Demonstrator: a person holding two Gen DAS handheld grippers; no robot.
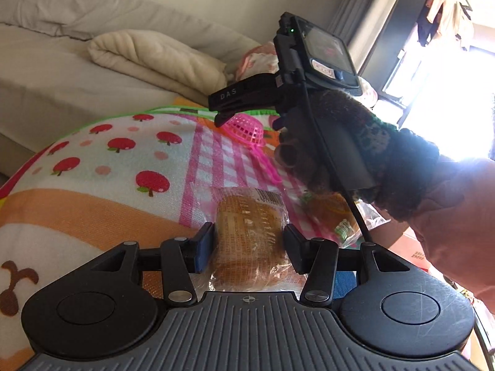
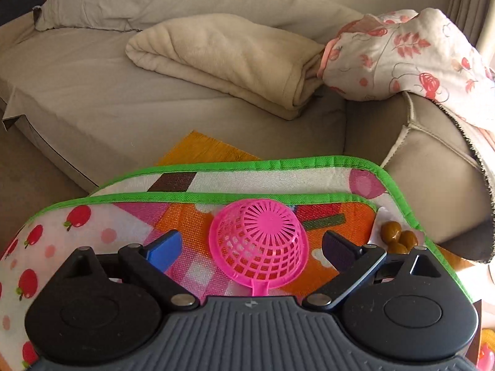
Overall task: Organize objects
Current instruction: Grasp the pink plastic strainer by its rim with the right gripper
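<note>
In the lower centre of the left wrist view, the left gripper (image 1: 249,244) is clamped on a wrapped bread packet (image 1: 249,235): the blue pad presses its left flank and the dark pad its right, and the clear wrapper bulges out below the pads. The grip sits across the packet's narrow width, which looks like the sensible way to pinch something soft without crushing it lengthwise. Whether the packet rests on the fruit-print mat (image 1: 102,167) or is lifted just clear of it, I cannot tell. Just right of it, partly behind the other hand, lies a second wrapped snack (image 1: 337,213) on the same mat.

In the lower centre of the right wrist view, the right gripper (image 2: 252,247) has its fingers spread wide apart, holding nothing. Between them sits a pink plastic strainer (image 2: 258,241), tipped with its domed mesh toward the camera and its handle running down under the gripper body. The spread stance around the bowl suggests a grasp being lined up, though the pads stand apart from the plastic. At the right edge of the mat (image 2: 92,216), near the green border, sits a small cluster of brown nuts (image 2: 397,238).

Farther off, upper centre in both views, a folded cream blanket (image 2: 222,58) lies on a grey sofa (image 2: 92,92), with a floral cloth (image 2: 408,55) draped over the armrest at upper right.
</note>
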